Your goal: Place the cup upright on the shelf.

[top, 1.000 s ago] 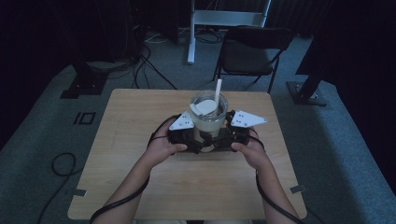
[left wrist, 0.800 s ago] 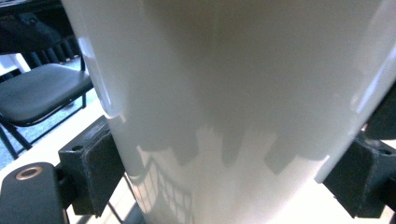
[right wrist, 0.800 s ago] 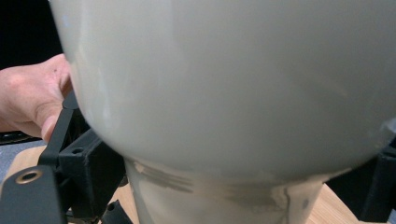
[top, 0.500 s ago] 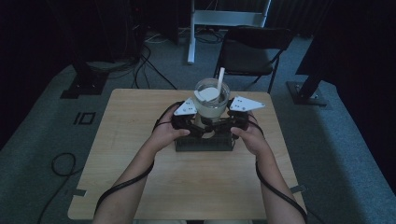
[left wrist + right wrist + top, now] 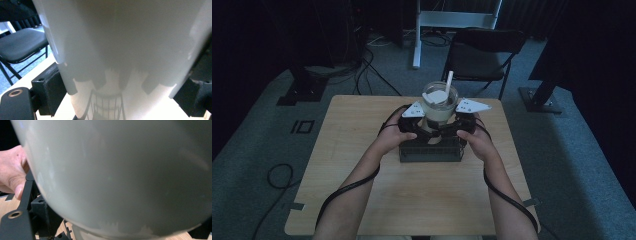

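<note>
Between both grippers, left (image 5: 424, 120) and right (image 5: 453, 121), a clamped pale translucent cup (image 5: 439, 105) holds a white straw (image 5: 448, 80).

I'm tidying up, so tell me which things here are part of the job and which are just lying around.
In use: white cup with straw, held between left gripper and right gripper above black rack on table.
Lying about: folding chair, floor cables.

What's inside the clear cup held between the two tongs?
The cup holds a white straw and something pale near the top; its lower contents are hidden by both tongs and hands.
</note>
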{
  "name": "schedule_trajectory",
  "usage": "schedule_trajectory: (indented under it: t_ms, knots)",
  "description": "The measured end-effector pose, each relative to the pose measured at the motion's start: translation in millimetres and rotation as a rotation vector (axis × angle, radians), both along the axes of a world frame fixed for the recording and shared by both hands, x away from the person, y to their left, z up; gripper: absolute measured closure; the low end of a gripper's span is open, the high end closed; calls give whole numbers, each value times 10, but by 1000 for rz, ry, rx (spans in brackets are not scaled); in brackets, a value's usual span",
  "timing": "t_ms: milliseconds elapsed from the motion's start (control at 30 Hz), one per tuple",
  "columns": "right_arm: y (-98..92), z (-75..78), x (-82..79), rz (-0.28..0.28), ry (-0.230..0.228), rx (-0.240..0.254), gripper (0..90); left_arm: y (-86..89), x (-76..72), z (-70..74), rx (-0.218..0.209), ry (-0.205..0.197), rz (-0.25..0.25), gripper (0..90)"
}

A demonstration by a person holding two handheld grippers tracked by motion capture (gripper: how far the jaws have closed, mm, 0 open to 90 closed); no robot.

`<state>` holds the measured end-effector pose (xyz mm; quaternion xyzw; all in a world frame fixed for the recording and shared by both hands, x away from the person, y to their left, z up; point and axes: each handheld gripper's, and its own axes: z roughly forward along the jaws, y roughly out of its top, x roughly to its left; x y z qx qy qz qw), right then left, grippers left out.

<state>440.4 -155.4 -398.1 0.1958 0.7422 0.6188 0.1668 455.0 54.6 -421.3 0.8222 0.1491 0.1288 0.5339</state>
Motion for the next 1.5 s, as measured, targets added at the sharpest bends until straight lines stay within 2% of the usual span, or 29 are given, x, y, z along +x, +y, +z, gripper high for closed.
schedule_trajectory:
  t_ms: [300,433,567,667,933,1233,1367,1500]
  knots:
    - [3,-131,33,-12,38,-19,90,-19,19,-147,13,21,11,109]
    - [2,-171,37,-15,46,-11,90,-23,19,-153,29,22,17,109]
    - [8,-173,45,-19,56,-7,90,-24,22,-150,27,51,21,109]
    - [2,-197,55,-18,71,4,90,-24,23,-148,49,69,22,109]
    - [-5,-288,46,-23,96,27,89,-36,8,-150,121,56,30,109]
    - [15,-368,25,-16,119,58,89,-6,-27,-176,149,74,37,108]
    - [38,-396,14,-15,110,43,89,22,-49,-229,140,75,42,107]
    - [71,-444,1,-20,109,19,89,55,-65,-282,149,101,54,104]
